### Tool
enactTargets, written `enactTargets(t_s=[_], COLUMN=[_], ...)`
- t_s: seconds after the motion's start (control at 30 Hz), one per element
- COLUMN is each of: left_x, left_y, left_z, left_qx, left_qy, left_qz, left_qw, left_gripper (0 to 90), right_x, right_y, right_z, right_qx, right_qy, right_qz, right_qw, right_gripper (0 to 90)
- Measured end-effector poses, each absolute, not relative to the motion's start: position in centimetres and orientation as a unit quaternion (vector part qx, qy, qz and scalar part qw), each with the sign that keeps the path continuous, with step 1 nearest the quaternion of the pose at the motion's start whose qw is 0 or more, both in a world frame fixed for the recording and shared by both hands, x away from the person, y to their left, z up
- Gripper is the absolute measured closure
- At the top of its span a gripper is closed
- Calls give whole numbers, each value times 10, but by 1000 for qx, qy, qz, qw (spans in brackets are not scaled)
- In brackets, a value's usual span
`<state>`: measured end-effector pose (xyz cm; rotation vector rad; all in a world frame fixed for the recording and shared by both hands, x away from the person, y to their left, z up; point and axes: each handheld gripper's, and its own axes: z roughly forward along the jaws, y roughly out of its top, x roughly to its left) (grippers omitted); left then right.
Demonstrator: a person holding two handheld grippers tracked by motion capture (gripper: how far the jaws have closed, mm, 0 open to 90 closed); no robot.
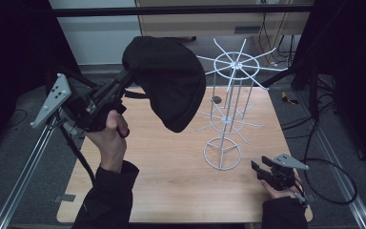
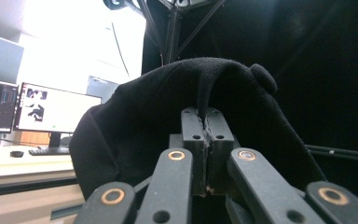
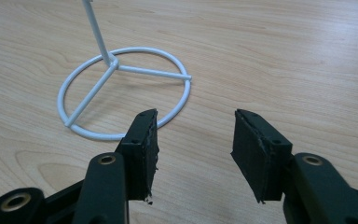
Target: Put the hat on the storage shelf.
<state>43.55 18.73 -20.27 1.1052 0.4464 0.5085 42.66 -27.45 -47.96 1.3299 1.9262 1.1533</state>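
left gripper [image 1: 126, 78] upper left-centre of the high view, raised off the table [image 1: 171, 181], held in the person's left hand [image 1: 109, 136]. jaws clenched on a fold of the black cap [image 1: 167, 81]; in the left gripper view the two jaws press flat together with a ridge of the cap's [image 2: 191, 107] cloth pinched between them at frame centre, the rest of the cloth draped over and behind the jaw tips. cap hangs in the air at upper centre of the high view, above the table's far-left part, just left of the white wire rack [image 1: 231, 105] and overlapping its left spokes in the frame; whether it touches the rack, cannot tell. cap's long axis runs from upper left down to lower right of the frame, rounded crown toward the top, lowest edge pointing down at the tabletop near frame centre. gripper body runs from lower left up toward the cap.

right gripper [image 1: 262, 168] lower right of the high view, low by the table's near-right corner, in the right hand [image 1: 281, 188]. jaws released, wide apart, nothing between them; in the right gripper view bare wood [image 3: 261, 56] shows in the gap. rack's round base ring [image 3: 121, 93] lies upper left of that view, just beyond the left jaw tip, apart from it. gripper points toward the rack base.
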Motion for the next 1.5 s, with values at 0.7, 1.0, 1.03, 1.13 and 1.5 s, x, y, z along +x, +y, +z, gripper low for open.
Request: enactTargets(t_s=[0.7,1.0,1.03,1.13,1.5], left_x=[457,468,469,471,475], left_y=[189,188,188,185,175], left_z=[-260,-289,-291,-297,-306], left_qx=[567,590,592,603,645], left_qy=[252,273,275,278,285], left_qz=[196,175,175,171,182], left_qw=[759,740,737,728,685], left_gripper=[884,875,873,868,822], right_x=[427,428,428,428,428], right_y=[-273,-273,-273,-273,-272], right_z=[-481,-481,-481,-481,-482], right_qx=[489,489,489,488,488], right_qy=[717,717,717,719,719], right_qz=[425,425,425,422,421], right_qw=[259,259,258,259,260], right_gripper=[501,494,493,491,481])
